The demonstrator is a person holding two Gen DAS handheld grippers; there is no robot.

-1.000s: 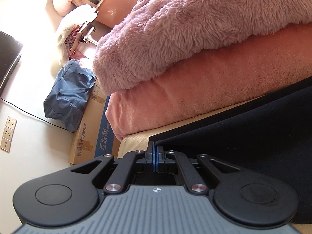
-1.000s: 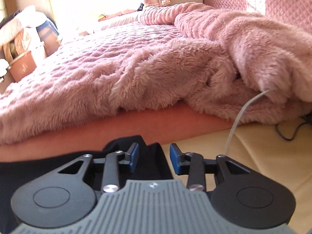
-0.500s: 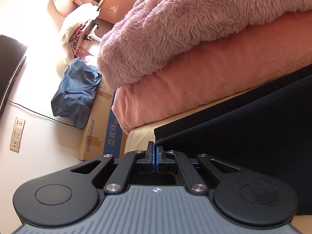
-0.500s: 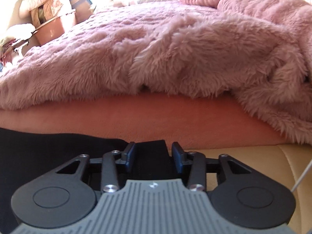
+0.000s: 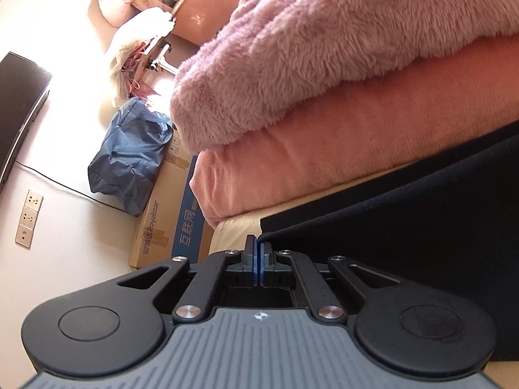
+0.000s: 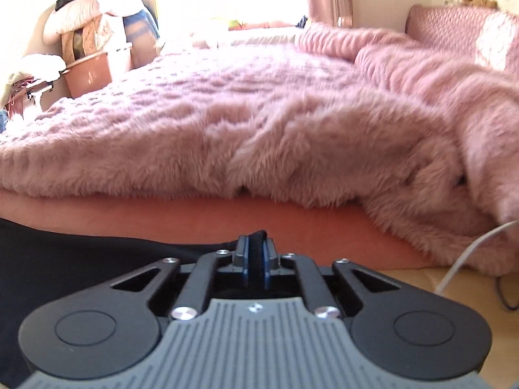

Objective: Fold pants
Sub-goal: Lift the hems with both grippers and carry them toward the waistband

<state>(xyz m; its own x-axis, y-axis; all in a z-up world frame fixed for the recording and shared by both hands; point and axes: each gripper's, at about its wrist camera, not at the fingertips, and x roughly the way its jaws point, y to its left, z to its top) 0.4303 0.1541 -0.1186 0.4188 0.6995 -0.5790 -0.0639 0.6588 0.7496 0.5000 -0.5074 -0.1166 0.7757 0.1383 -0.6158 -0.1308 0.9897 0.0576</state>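
The pants [image 5: 405, 227] are dark navy, almost black, and lie on a cream surface along the front edge of a bed. My left gripper [image 5: 258, 249] is shut on a corner of the pants, and the cloth stretches away to the right. In the right wrist view the pants [image 6: 81, 259] spread to the left. My right gripper [image 6: 256, 246] is shut on a bunched fold of the pants that sticks up between the blue pads.
A fluffy pink blanket [image 6: 259, 123] covers the bed over an orange-pink mattress edge [image 5: 340, 149]. To the left stand a cardboard box [image 5: 162, 227], a blue bag [image 5: 129, 159] and a dark TV screen [image 5: 19, 110]. A white cable [image 6: 467, 253] hangs at right.
My right gripper was open around the pants' edge and has closed on it. My left gripper stays shut on its corner and has shifted slightly.
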